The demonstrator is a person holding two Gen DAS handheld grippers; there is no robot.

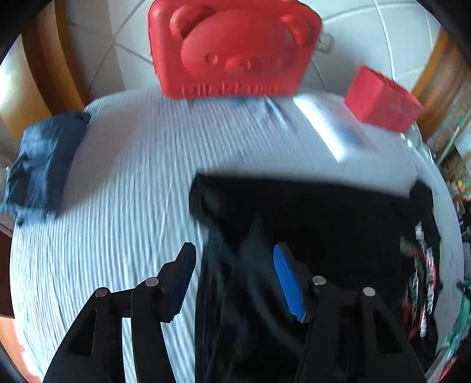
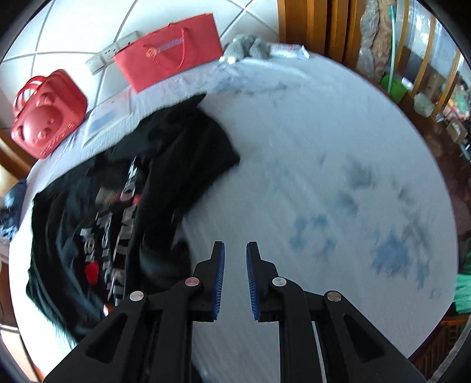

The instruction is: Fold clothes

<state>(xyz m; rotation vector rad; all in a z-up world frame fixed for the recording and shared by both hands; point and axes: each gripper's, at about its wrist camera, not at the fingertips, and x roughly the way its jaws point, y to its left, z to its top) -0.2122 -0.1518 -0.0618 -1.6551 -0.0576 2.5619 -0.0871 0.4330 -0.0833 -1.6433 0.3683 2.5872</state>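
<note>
A black T-shirt [image 1: 323,212] with a white and red print lies crumpled on the pale blue bedsheet [image 1: 117,206]. My left gripper [image 1: 235,265] hovers open over the shirt's left edge, with dark cloth below and between its fingers, and the pads do not press on it. In the right wrist view the same T-shirt [image 2: 182,153] lies to the left, partly folded over itself, its print [image 2: 123,212] showing. My right gripper [image 2: 235,259] hangs over bare sheet [image 2: 323,147] just right of the shirt. Its blue pads stand a narrow gap apart with nothing between them.
A folded dark blue garment [image 1: 44,159] lies at the sheet's left edge. A red bear-shaped bag [image 1: 235,50], a red paper bag [image 2: 170,50], a white flat box [image 1: 332,126] and a grey plush toy [image 2: 247,47] line the far edge. Wooden furniture [image 2: 323,23] stands behind.
</note>
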